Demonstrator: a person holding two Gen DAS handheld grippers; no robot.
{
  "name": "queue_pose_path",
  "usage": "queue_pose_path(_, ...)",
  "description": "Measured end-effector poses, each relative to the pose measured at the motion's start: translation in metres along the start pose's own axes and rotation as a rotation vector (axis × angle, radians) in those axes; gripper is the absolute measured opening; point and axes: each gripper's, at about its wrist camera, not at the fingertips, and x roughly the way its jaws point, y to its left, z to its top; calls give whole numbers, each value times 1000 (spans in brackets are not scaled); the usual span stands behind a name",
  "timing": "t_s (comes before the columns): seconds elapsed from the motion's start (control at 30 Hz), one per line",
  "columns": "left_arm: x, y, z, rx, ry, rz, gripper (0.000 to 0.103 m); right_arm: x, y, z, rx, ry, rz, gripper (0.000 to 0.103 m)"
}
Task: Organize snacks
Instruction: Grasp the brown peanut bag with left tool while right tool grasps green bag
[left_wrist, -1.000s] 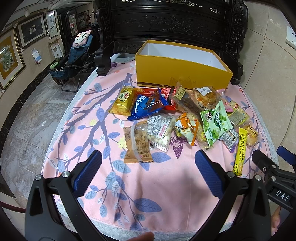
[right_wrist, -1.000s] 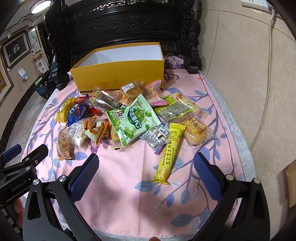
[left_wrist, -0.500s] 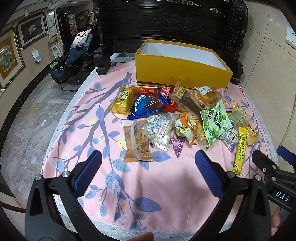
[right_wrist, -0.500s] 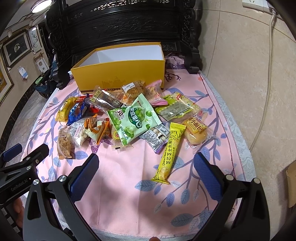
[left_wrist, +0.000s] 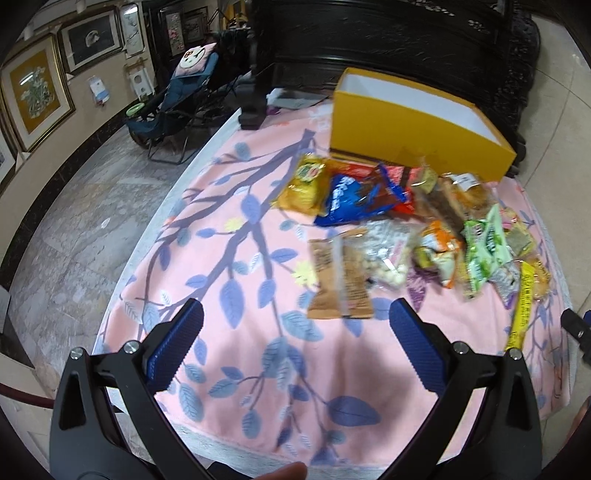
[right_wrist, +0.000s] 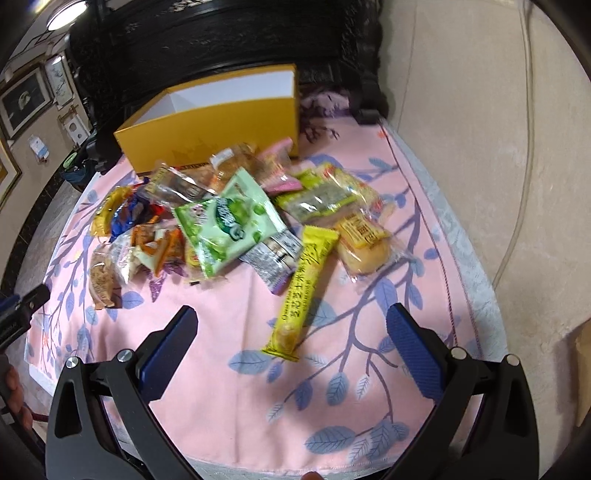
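Observation:
An open yellow box (left_wrist: 413, 129) with a white inside stands at the far side of the pink tablecloth; it also shows in the right wrist view (right_wrist: 221, 122). Several snack packets lie in a heap in front of it: a brown biscuit packet (left_wrist: 338, 275), a blue packet (left_wrist: 351, 201), a green pea bag (right_wrist: 229, 225), a long yellow bar (right_wrist: 303, 288), a small cake (right_wrist: 364, 240). My left gripper (left_wrist: 295, 339) is open and empty, just short of the brown packet. My right gripper (right_wrist: 290, 338) is open and empty, its gap over the yellow bar's near end.
The pink leaf-print tablecloth (left_wrist: 229, 369) covers a round table with its edge close below both grippers. A dark carved cabinet (left_wrist: 388, 33) stands behind the box. A folding chair (left_wrist: 177, 107) is on the floor at the far left. A wall (right_wrist: 498, 129) is at the right.
Both grippers have moved forward toward the snacks; the left has swung left and the right has swung right. Both views are now blurred. The snacks and box have not moved.

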Motion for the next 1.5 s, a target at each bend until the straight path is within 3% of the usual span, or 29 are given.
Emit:
queue_pose_path(0.13,12,4,-1,-9,24,-9,101,29,15,23,-12,20,99,102)
queue_pose_path(0.23,16,2,-4,2,37,-20,101,61,41,47,-76,10,104,102)
queue_pose_path(0.43,15,11,-9,4,27,0,101,134,57,70,-104,133,146,102)
queue_pose_path(0.6,20,15,-7,-18,29,-4,101,158,56,76,-109,144,199,102)
queue_pose_path(0.73,25,3,-4,-7,32,-43,101,156,52,73,-102,61,216,101)
queue_pose_path(0.8,33,-6,-1,8,41,-60,101,140,50,72,-105,34,217,53)
queue_pose_path(0.9,49,-18,8,23,53,-103,101,114,46,67,-139,-7,210,30)
queue_pose_path(1.0,70,-30,16,53,54,-134,101,98,31,59,-104,-16,242,21)
queue_pose_path(1.07,85,-34,18,84,98,-128,101,89,23,53,-92,-25,260,19)
queue_pose_path(1.23,109,-19,17,-45,139,-148,98,72,16,38,-76,-39,311,19)
queue_pose_path(1.27,110,-15,16,-75,132,-159,90,74,16,37,-78,-37,311,19)
queue_pose_path(1.3,113,-11,16,-108,130,-170,73,76,16,36,-82,-33,308,19)
queue_pose_path(1.37,124,-5,14,-153,158,-209,54,79,19,35,-85,-29,312,19)
queue_pose_path(1.5,122,-19,9,-54,110,-125,56,82,24,34,-89,-29,313,19)
